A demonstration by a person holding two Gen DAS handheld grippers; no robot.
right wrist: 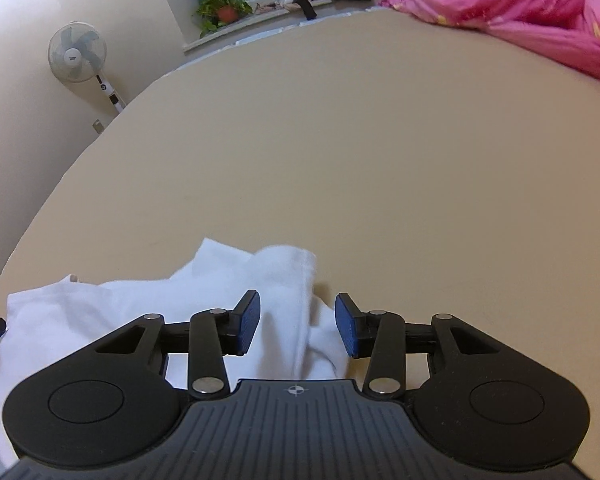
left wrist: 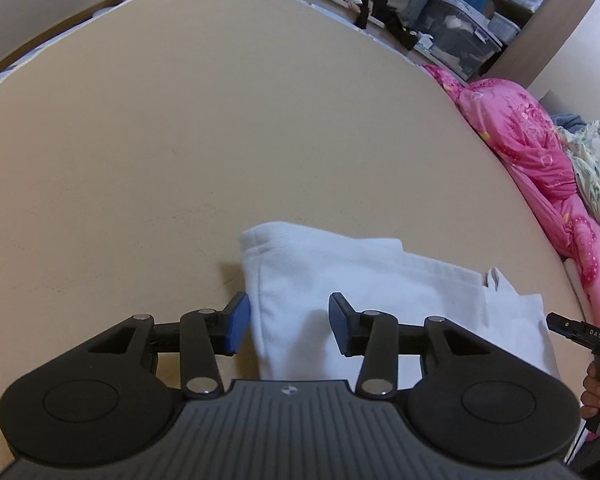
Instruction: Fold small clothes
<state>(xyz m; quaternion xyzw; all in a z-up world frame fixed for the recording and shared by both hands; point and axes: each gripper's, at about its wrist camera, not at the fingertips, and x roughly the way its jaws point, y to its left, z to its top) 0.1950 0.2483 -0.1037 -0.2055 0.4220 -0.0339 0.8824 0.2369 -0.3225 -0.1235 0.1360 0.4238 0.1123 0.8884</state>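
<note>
Two sets of tongs hover over a white garment [left wrist: 340, 292] lying crumpled on the beige bed [left wrist: 220, 140], close to its near edge. The left tongs [left wrist: 289, 326] stand released, pads apart over the garment's left fold, gripping nothing. The right tongs [right wrist: 298, 326] are likewise released above its right fold. A pink quilt [left wrist: 532, 140] sits along the bed's right edge

Soft even indoor light, faint shadows, strong fisheye edge bending.
</note>
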